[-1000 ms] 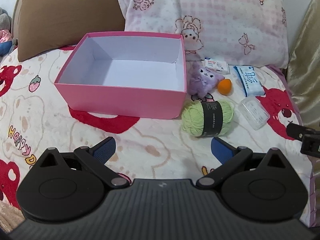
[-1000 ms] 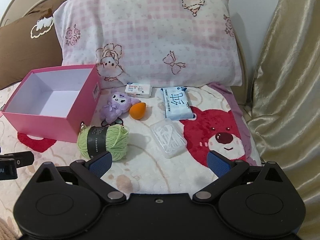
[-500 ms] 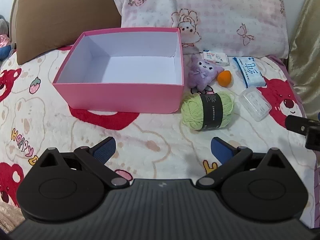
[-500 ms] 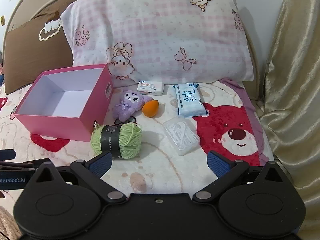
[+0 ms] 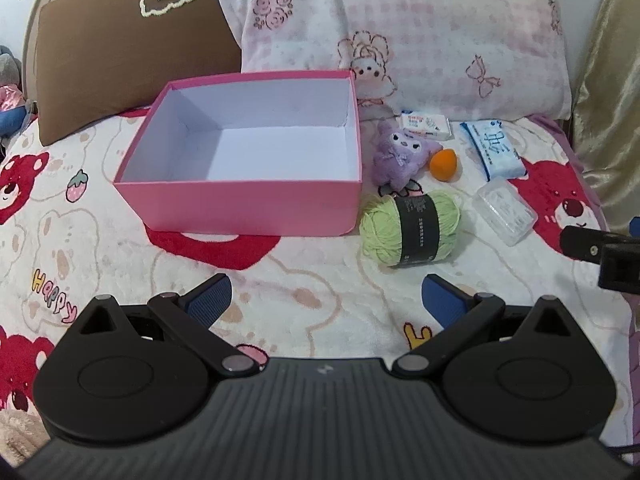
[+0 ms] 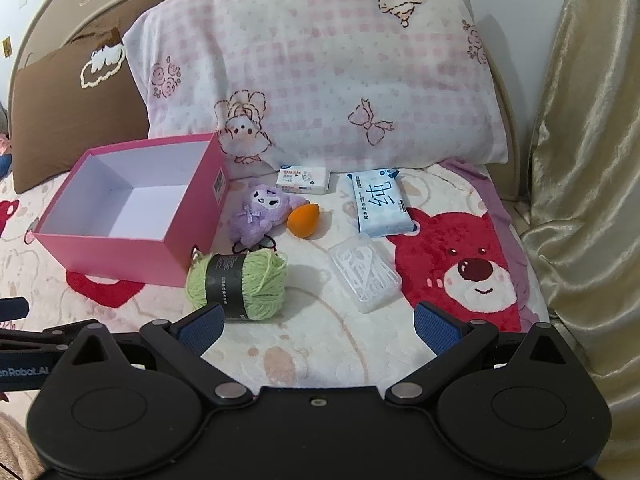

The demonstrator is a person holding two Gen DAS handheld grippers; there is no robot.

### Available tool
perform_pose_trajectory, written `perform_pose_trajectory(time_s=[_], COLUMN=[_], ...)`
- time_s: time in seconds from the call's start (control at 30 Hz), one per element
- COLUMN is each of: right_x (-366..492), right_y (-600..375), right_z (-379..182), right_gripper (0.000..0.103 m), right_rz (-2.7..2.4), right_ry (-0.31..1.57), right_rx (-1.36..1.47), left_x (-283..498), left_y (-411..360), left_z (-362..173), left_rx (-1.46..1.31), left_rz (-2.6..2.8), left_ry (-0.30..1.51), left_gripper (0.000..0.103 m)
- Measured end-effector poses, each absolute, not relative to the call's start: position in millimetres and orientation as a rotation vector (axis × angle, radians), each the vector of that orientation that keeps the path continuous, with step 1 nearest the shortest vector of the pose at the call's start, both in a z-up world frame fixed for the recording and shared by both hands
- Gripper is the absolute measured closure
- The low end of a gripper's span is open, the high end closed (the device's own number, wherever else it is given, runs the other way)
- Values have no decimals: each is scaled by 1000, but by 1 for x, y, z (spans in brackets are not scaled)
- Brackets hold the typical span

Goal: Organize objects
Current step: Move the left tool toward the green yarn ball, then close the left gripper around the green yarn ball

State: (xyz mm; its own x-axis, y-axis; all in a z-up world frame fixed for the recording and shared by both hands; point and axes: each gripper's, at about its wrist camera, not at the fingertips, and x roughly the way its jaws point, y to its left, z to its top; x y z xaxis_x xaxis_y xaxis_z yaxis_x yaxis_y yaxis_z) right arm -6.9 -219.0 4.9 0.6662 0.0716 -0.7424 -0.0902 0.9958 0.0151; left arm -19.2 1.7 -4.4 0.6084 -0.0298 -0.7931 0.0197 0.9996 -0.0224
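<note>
Soft even indoor light, sharp focus, fisheye-curved edges.

Bed covered by a cream blanket [image 6: 320, 344] printed with red bears. At its head, leaning upright, a pink checked pillow [image 6: 328, 80] with cartoon animals, and beside it on the left a brown cushion [image 5: 120, 48] with a white cloud. Along the right edge, a shiny gold curtain [image 6: 588, 160].

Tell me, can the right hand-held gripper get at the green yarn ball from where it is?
Probably yes. The right hand-held gripper is open and empty, and the green yarn ball lies just ahead of its left finger, clear of the pink box.
</note>
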Motion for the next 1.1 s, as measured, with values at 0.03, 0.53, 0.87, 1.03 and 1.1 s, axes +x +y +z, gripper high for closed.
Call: perform_pose_trajectory(time_s=[0.03,0.53,0.87,1.03,1.1], right_x=[-7,-4,2,18,23], right_y=[-219,-209,-210,-202,-199], right_z=[6,46,47,22,9], right_gripper=[1,1,1,2,3], right_rz=[89,307,579,599,609], right_ry=[835,803,654,722,737], right_rx=[-24,-172,-235,-285,-286], left_x=[-20,1,33,46,52], left_y=[2,-1,-5,-9,-10], left_z=[-2,44,32,9,-1], left_rx=[-19,89,-55,-65,-65], left_rz=[-37,-191,-303,-283,-272], left_ry=[916,985,1048,1028,1033], left_gripper=[0,3,11,11,12])
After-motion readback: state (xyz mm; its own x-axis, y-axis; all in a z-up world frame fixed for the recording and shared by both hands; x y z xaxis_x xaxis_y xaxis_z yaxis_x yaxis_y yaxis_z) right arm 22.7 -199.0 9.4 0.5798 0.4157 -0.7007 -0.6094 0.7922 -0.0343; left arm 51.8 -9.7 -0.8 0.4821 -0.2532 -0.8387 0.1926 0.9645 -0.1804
